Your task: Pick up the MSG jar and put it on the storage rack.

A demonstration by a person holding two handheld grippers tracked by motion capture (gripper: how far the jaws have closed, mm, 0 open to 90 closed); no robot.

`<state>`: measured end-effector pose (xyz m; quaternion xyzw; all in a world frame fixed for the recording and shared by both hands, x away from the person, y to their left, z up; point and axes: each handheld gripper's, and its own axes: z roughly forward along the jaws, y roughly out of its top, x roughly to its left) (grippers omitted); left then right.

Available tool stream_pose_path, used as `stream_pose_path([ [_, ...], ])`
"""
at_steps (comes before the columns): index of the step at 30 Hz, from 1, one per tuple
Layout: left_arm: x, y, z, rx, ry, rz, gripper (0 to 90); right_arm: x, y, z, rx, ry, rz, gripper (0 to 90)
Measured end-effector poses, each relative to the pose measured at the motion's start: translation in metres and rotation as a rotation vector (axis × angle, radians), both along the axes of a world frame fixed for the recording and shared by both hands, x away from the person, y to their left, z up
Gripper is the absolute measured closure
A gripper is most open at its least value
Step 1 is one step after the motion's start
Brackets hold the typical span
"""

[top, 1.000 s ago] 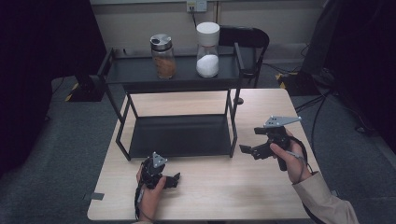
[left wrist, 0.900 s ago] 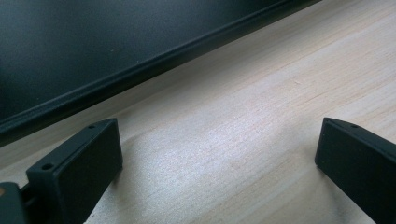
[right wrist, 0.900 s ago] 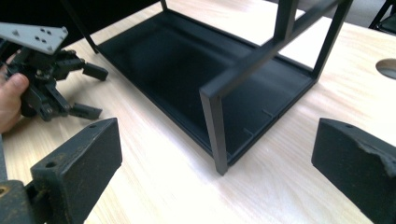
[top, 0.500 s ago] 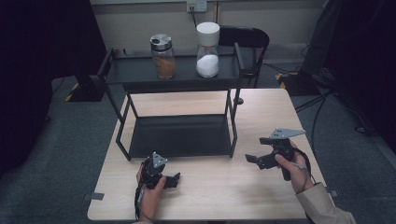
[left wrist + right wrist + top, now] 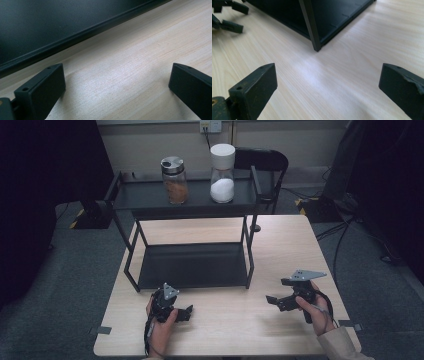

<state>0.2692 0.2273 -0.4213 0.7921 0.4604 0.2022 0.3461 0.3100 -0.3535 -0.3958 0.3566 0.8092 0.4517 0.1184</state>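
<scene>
Since the earlier frames the right tool (image 5: 274, 301) has dropped lower and nearer the bottom edge of the high view, at lower right of the frame, while the left tool (image 5: 186, 314) has stayed at lower centre-left. In the high view both rest low over the wooden surface (image 5: 280, 250), well apart, each in a hand, in front of the black two-tier rack (image 5: 192, 265). On the rack's upper shelf, at the top centre of the frame, stand a jar of brown contents (image 5: 174, 180) with a metal lid and a jar of white powder (image 5: 222, 173) with a white lid, just beside each other.

In the left gripper view the jaws are spread wide over bare wood, with the rack's lower tray edge (image 5: 75, 37) crossing the upper left.

In the right gripper view the jaws are likewise spread with nothing between them; a rack leg (image 5: 310, 25) meets the surface at upper centre, and the left tool (image 5: 227, 16) shows at upper left.
</scene>
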Motion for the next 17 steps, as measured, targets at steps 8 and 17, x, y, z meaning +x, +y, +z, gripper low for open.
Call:
stream_pose_path([
  [8,0.000,0.000,0.000,-0.003,0.000,0.004,0.0,-0.009,0.003,-0.012,-0.102,0.004,-0.012,0.6],
  [17,-0.001,-0.001,0.000,0.001,0.000,0.006,0.0,-0.015,0.011,-0.020,-0.210,-0.006,-0.027,0.8],
])
